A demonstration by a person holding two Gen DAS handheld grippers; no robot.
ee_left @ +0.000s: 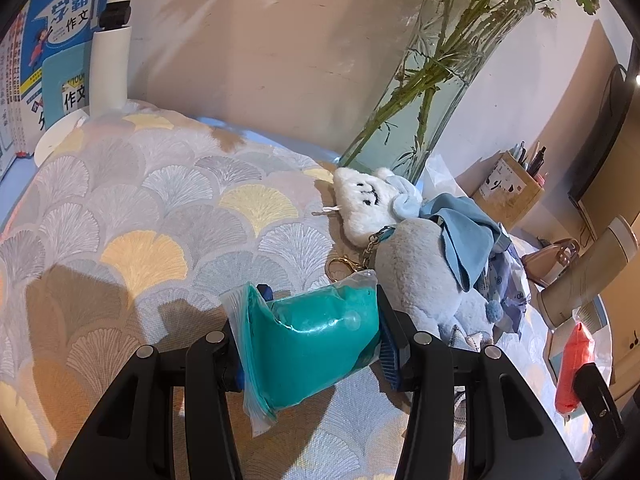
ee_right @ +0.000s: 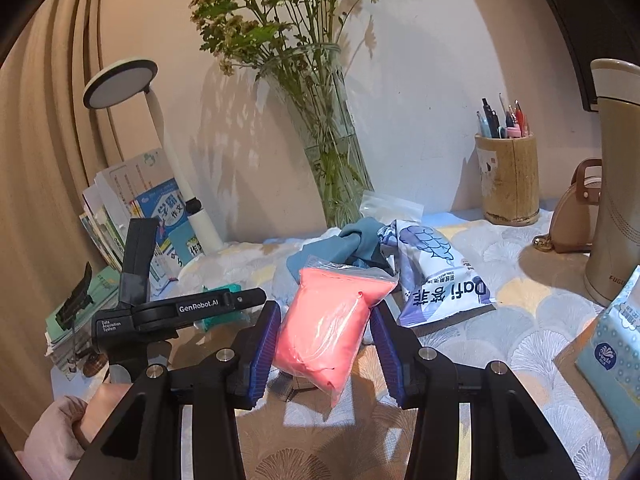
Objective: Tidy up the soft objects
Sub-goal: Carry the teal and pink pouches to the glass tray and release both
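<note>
My left gripper (ee_left: 316,340) is shut on a clear bag of teal clay (ee_left: 316,344), held just above the patterned tablecloth. Beside it lie a grey plush toy (ee_left: 416,268), a white cloud plush keychain (ee_left: 368,208) and a blue cloth (ee_left: 464,236). My right gripper (ee_right: 326,340) is shut on a clear bag of pink clay (ee_right: 328,328), held above the table; it also shows in the left wrist view (ee_left: 574,372). The blue cloth (ee_right: 348,248) and a white and blue soft packet (ee_right: 436,276) lie behind it. The left gripper's body (ee_right: 180,312) shows at the left.
A glass vase of flowers (ee_right: 324,148) stands at the back wall, with a desk lamp (ee_right: 120,84) and books (ee_right: 160,216) to its left. A pen holder (ee_right: 508,176), a small tan bag (ee_right: 576,212), a beige flask (ee_right: 616,184) and a tissue pack (ee_right: 612,356) stand at the right.
</note>
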